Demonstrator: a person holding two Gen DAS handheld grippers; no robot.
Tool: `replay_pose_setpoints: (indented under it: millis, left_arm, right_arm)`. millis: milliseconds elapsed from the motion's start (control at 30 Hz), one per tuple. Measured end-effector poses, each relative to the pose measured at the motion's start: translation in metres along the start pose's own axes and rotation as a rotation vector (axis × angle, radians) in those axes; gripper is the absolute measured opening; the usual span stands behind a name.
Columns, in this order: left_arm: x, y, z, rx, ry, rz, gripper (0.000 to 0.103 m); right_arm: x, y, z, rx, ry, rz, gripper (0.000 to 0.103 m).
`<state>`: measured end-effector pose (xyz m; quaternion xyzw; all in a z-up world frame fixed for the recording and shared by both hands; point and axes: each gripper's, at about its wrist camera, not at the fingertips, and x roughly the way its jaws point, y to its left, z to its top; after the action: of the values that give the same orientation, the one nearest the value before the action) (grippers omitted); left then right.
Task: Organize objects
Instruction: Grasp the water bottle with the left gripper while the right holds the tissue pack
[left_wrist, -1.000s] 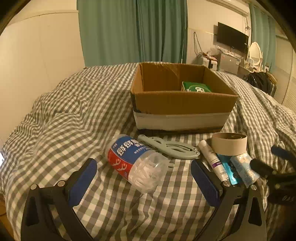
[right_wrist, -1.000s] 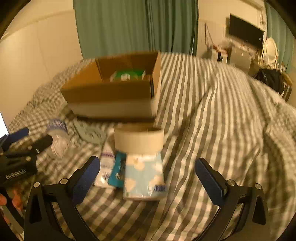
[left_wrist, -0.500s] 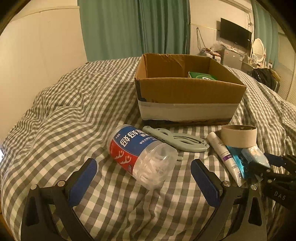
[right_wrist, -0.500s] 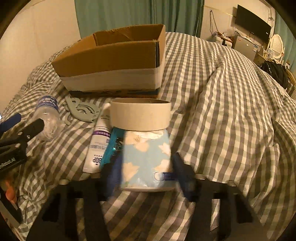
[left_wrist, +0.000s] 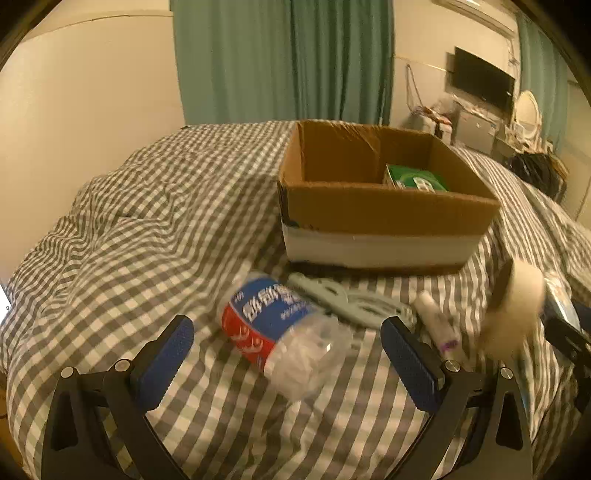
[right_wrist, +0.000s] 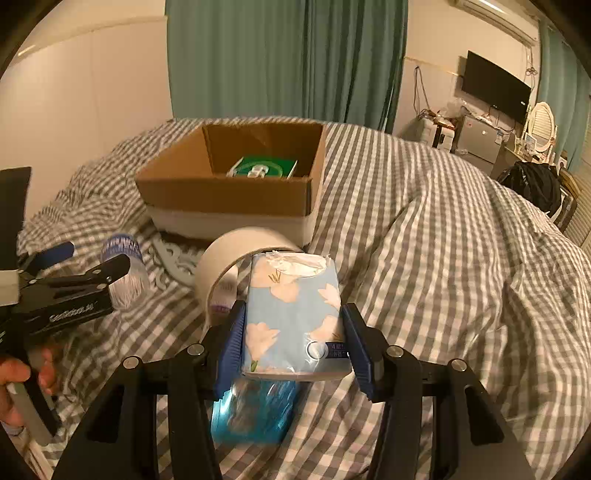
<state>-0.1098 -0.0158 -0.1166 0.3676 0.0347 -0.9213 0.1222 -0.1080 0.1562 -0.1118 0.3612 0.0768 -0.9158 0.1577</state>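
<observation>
My right hand-held gripper is clamped on a pale blue tissue pack printed with white flowers, its blue pads pressed against both long sides. The pack is lifted off the checked bed cover. A roll of masking tape is tipped up on edge against the pack's far end, and a blue shiny packet shows just below the pack, blurred.

My left hand-held gripper stands wide, both pads apart with nothing between them. Ahead of it a plastic bottle with a blue and red label lies on its side on the bed. Just past the bottle lies a flat grey-green plastic piece, and to its right a white tube with purple print.

The cardboard box sits further back on the bed, open at the top, with a white band around its lower wall. A green packet lies inside it, towards the right side.

In the right wrist view a hand holds the left tool's handle.
</observation>
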Motion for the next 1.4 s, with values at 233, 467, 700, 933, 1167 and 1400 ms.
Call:
replay_pose_setpoints:
  millis: [233, 467, 700, 933, 1167, 1400]
  left_arm:
    - [0.014, -0.001, 0.019, -0.015, -0.03, 0.035, 0.103]
    - [0.047, 0.0, 0.021, -0.057, 0.027, 0.114, 0.103]
    - [0.068, 0.01, 0.006, -0.073, 0.097, 0.142, 0.103]
    - [0.08, 0.009, -0.013, -0.062, 0.212, 0.033, 0.103]
    - [0.064, 0.01, -0.016, -0.029, 0.212, -0.029, 0.079]
    - [0.021, 0.016, -0.016, -0.014, 0.115, -0.042, 0.069]
  right_arm:
    - [-0.011, -0.013, 0.008, 0.041, -0.06, 0.018, 0.051]
    - [0.004, -0.024, 0.001, 0.057, -0.026, 0.047, 0.051]
    - [0.01, -0.024, -0.002, 0.058, -0.006, 0.056, 0.051]
    - [0.004, -0.018, -0.006, 0.051, -0.008, 0.045, 0.051]
    - [-0.013, -0.005, -0.006, 0.034, -0.038, 0.029, 0.051]
    - [-0.03, 0.018, -0.003, -0.01, -0.069, 0.024, 0.051]
